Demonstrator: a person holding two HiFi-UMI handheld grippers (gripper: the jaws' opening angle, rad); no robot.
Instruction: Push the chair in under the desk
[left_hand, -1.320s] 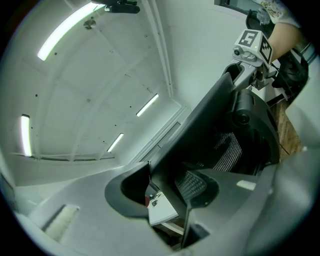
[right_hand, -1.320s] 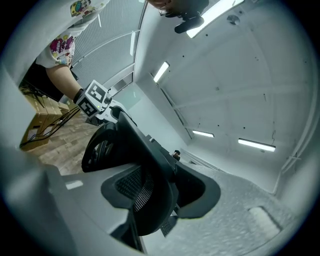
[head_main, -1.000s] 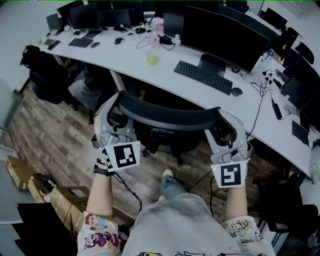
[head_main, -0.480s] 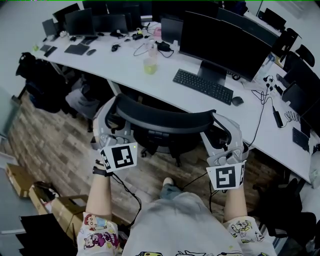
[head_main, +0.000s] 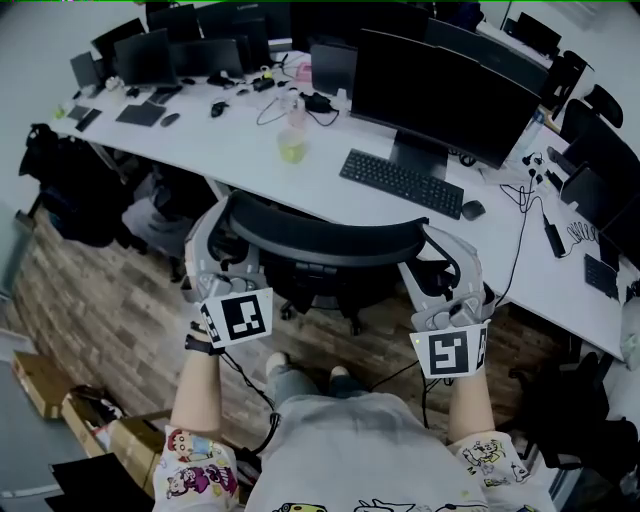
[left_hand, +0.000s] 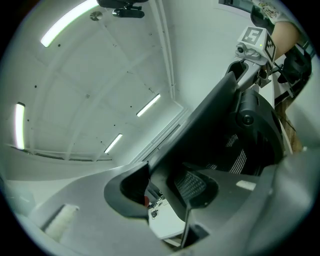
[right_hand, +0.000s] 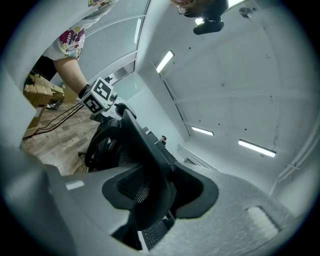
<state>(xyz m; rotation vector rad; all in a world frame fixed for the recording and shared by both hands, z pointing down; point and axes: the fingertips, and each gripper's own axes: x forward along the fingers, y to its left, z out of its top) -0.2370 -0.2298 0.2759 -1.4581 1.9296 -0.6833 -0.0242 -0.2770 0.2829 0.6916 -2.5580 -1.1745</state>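
The left gripper (head_main: 212, 235) is closed on the left end of the chair (head_main: 320, 240) back. In the left gripper view the dark edge of the chair back sits right between its two grey jaws. The right gripper (head_main: 445, 262) is closed on the right end of the same chair back. The right gripper view shows the black edge squeezed between its jaws too. The long curved top of the chair back runs from one gripper to the other.

Just past both grippers is the white desk (head_main: 250, 150). The chair back is very close to the desk's edge, and the front of the chair is hidden under the desk top. The chair's legs show below the back, on the wooden floor (head_main: 110, 290).

On the desk, ahead of the right gripper, lies a black keyboard (head_main: 400, 182). A big dark screen (head_main: 440, 85) stands behind it. A small black mouse (head_main: 473, 210) lies a little farther right. Ahead of the left gripper stands a yellow-green cup (head_main: 291, 148). The person's two arms reach out to the grippers from the bottom of the head view.
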